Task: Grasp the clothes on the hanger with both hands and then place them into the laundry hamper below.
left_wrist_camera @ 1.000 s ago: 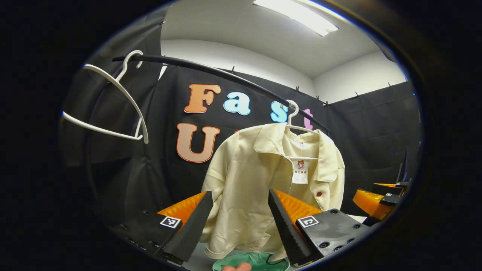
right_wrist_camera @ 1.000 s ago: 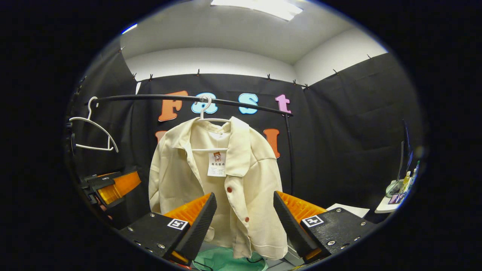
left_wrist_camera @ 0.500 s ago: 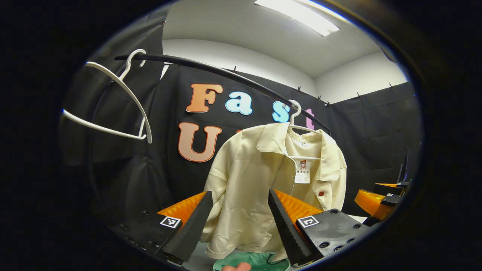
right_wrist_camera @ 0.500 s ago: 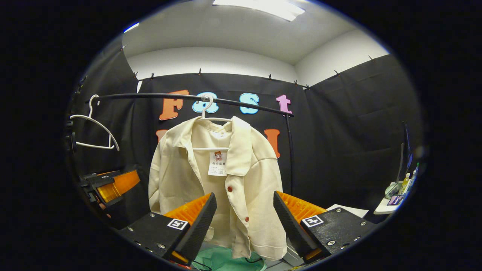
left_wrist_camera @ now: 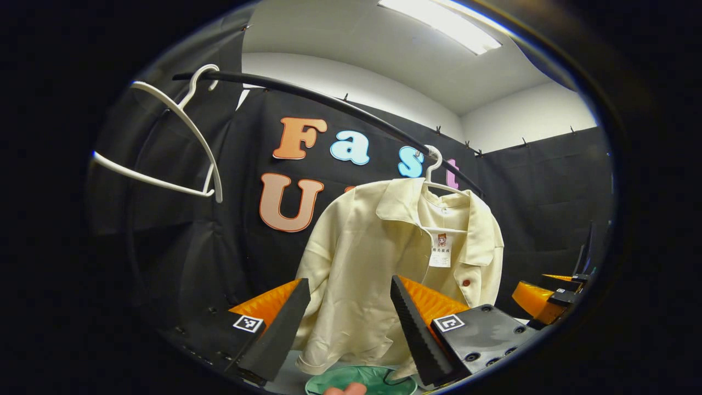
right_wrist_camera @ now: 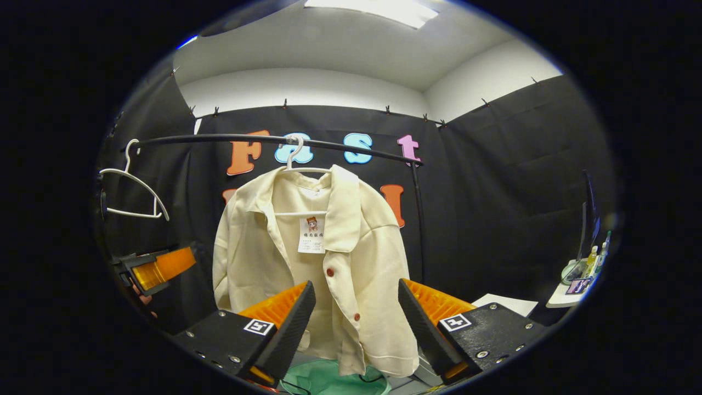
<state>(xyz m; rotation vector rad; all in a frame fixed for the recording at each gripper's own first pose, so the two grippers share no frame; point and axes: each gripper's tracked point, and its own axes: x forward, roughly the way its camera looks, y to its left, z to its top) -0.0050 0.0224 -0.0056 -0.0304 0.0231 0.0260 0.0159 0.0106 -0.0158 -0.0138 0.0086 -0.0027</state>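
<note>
Left tool (left_wrist_camera: 350,321) and right tool (right_wrist_camera: 356,323) both spread wide, short of the shirt (right_wrist_camera: 312,263) on its hanger (right_wrist_camera: 299,164); nothing grasped, hamper (right_wrist_camera: 329,381) drop pending.

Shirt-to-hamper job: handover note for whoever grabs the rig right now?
Left gripper: open, holding nothing, aimed at the shirt.
Right gripper: open, holding nothing, aimed at the shirt front.
Cream shirt hangs on a white hanger on the black rail. A bare hanger hangs further left on the rail.
Green hamper sits below the shirt.
Done: nothing grasped.
Left: grip the shirt with both, pull it off, drop it in the hamper.
</note>
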